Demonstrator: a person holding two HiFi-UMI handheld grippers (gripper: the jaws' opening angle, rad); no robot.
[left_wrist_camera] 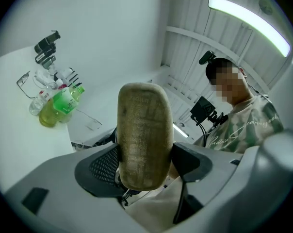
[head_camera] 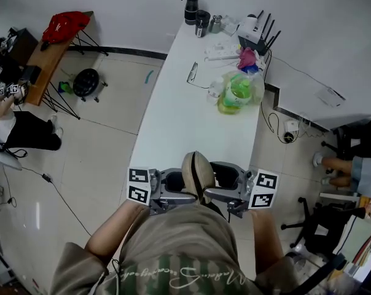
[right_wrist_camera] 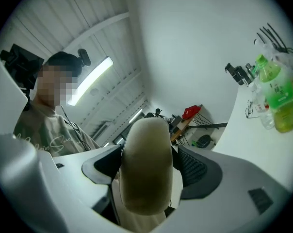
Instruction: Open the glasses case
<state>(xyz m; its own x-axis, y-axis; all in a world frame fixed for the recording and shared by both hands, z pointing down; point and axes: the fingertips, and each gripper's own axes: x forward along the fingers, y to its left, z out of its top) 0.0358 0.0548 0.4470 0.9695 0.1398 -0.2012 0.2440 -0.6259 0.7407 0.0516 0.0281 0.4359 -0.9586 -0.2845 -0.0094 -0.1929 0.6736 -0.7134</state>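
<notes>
Step in hand: gripping, opening not yet begun. The glasses case (head_camera: 198, 172) sits at bottom centre of the head view, held up off the white table (head_camera: 173, 121), close to the person's chest. The left gripper (head_camera: 175, 188) and right gripper (head_camera: 225, 185) each have their jaws clamped on it from opposite sides. The case is an oval clamshell in olive-tan woven fabric, rounded at the ends, with a dark seam down the middle, and it looks closed. Next move, as I judge it: one side holds firm while the other pulls the halves apart at the seam. The fabric may slip. Spare glasses (head_camera: 192, 74) and green bottles (head_camera: 238, 91) lie at upper centre.
</notes>
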